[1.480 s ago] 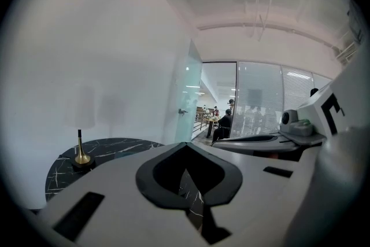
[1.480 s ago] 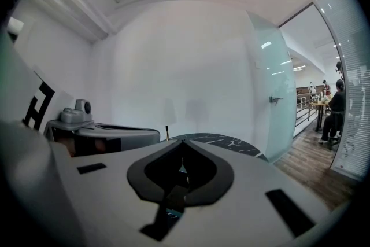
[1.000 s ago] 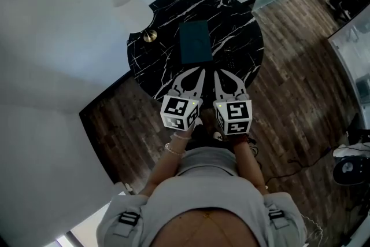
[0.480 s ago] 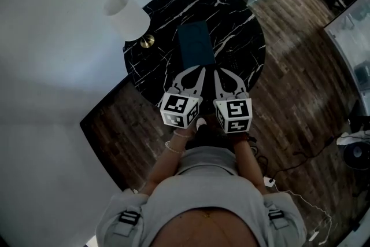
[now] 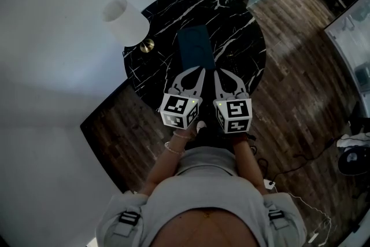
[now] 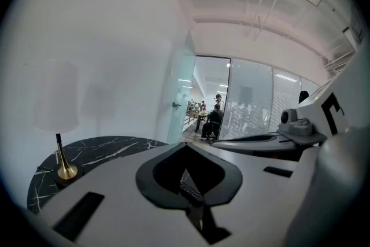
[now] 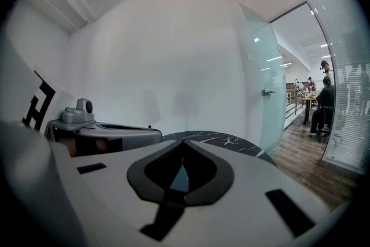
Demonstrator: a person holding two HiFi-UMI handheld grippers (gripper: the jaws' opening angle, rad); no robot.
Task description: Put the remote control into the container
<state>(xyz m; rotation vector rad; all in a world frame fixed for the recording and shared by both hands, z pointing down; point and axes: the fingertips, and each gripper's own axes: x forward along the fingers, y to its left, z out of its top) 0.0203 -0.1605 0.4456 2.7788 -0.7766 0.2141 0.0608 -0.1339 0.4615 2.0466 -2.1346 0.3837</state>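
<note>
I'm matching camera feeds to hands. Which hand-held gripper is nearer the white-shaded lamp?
The left hand-held gripper: the white-shaded brass-based lamp stands at the left edge of the round black marble table, and the right hand-held gripper is farther away.

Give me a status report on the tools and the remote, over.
Both shut: left tool, right tool, at near edge of table. Ahead, container mid-table; remote not made out. Off left, lamp, clear.

We show a black table veined in white, a dark teal container, a white-shaded lamp on brass, brown plank flooring.
</note>
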